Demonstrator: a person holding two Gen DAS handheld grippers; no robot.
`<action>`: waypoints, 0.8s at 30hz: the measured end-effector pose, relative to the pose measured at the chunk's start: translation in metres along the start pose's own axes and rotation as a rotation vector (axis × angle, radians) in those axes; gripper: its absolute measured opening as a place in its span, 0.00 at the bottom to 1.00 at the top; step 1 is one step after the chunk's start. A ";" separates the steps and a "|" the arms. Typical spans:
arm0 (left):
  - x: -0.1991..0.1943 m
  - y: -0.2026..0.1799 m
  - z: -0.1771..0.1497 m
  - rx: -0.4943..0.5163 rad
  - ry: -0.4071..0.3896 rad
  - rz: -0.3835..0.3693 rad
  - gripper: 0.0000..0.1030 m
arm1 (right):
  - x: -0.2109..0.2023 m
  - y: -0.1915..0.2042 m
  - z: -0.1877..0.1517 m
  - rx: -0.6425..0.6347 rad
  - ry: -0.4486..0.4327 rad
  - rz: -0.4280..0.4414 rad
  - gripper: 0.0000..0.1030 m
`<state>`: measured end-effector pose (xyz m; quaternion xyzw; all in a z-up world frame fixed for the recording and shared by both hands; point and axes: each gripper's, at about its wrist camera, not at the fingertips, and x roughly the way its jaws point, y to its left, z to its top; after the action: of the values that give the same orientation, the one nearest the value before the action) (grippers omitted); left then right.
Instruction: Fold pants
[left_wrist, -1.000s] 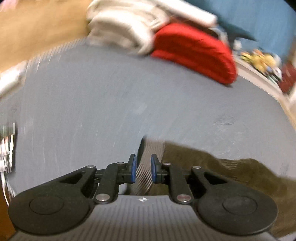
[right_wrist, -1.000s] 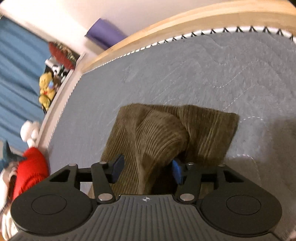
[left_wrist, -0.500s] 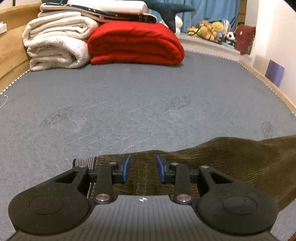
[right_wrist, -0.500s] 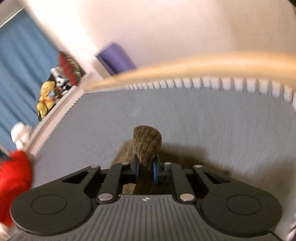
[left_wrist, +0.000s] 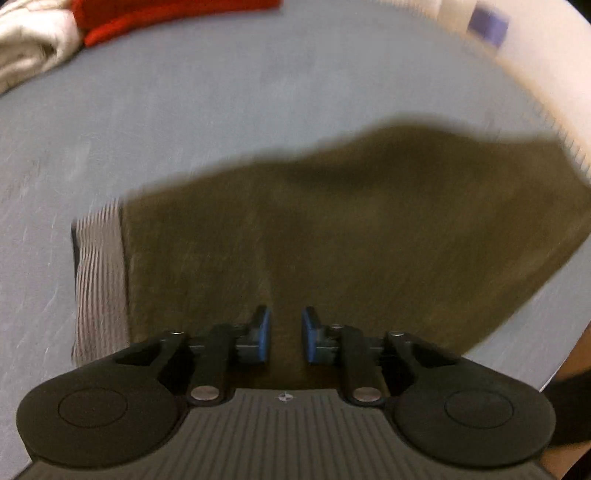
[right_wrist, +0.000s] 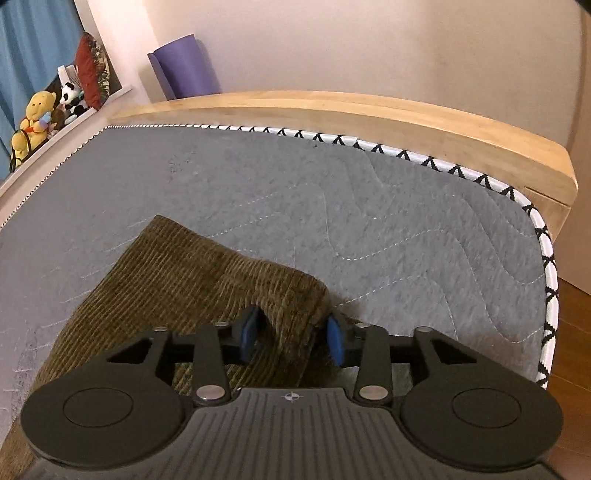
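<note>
Two grippers point down at olive corduroy pants (right_wrist: 177, 280) lying on a grey mattress (right_wrist: 369, 206). Left gripper (left_wrist: 285, 339) is narrow and closing over the cloth; right gripper (right_wrist: 291, 334) is opening, a fold between its pads. Beyond, a wooden frame (right_wrist: 369, 110) and purple mat (right_wrist: 183, 66).

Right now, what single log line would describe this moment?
task: fold pants | left gripper: closing over pants | right gripper: opening, fold between jaws | surface: grey mattress
</note>
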<state>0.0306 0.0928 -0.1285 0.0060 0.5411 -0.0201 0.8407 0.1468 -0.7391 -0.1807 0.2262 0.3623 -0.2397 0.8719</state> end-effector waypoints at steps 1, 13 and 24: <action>0.002 0.002 -0.005 0.034 -0.001 -0.004 0.17 | -0.002 -0.002 -0.003 -0.011 0.009 -0.010 0.39; -0.003 0.043 0.001 -0.094 -0.017 0.125 0.16 | -0.016 -0.020 0.002 0.025 -0.029 -0.039 0.28; -0.026 0.012 0.036 -0.063 -0.182 0.138 0.37 | 0.007 -0.047 -0.001 0.134 0.033 0.112 0.71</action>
<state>0.0532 0.1039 -0.0903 0.0150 0.4610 0.0544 0.8856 0.1236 -0.7771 -0.1966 0.3077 0.3465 -0.2104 0.8608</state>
